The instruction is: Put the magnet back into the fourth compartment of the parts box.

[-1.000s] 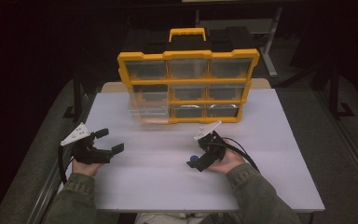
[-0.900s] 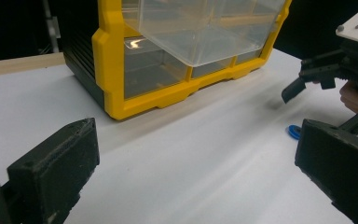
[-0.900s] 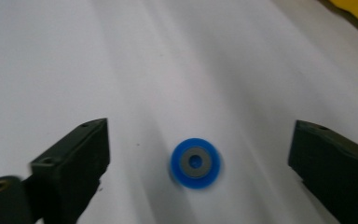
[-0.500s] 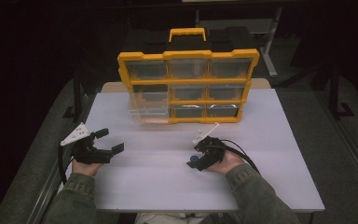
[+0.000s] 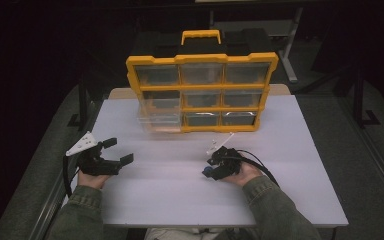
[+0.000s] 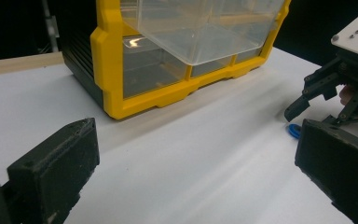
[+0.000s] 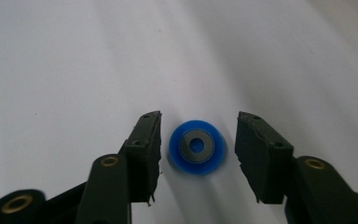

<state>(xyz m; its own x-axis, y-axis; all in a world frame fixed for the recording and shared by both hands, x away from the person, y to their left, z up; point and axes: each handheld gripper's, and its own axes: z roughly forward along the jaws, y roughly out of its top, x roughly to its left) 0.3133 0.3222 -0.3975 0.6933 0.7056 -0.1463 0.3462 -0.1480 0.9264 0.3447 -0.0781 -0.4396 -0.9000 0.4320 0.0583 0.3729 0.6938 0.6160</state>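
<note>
Right gripper view, blue disc (image 7: 197,147) between closing jaws, small gaps both sides, untouched

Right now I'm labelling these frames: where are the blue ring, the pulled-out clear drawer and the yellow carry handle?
blue ring (image 7: 197,146): right gripper view, its grey centre.
clear drawer (image 6: 200,32): left gripper view, its front wall.
yellow carry handle (image 5: 201,35): high view, its top bar.

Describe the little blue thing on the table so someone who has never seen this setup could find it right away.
Start at the yellow drawer organiser standing at the back of the white table. Come toward the person's side to the right gripper, whose jaws have just been closing around the thing with gaps still showing. There lies the blue ring, small, round and flat with a grey centre, the only blue thing on the tabletop.
</note>
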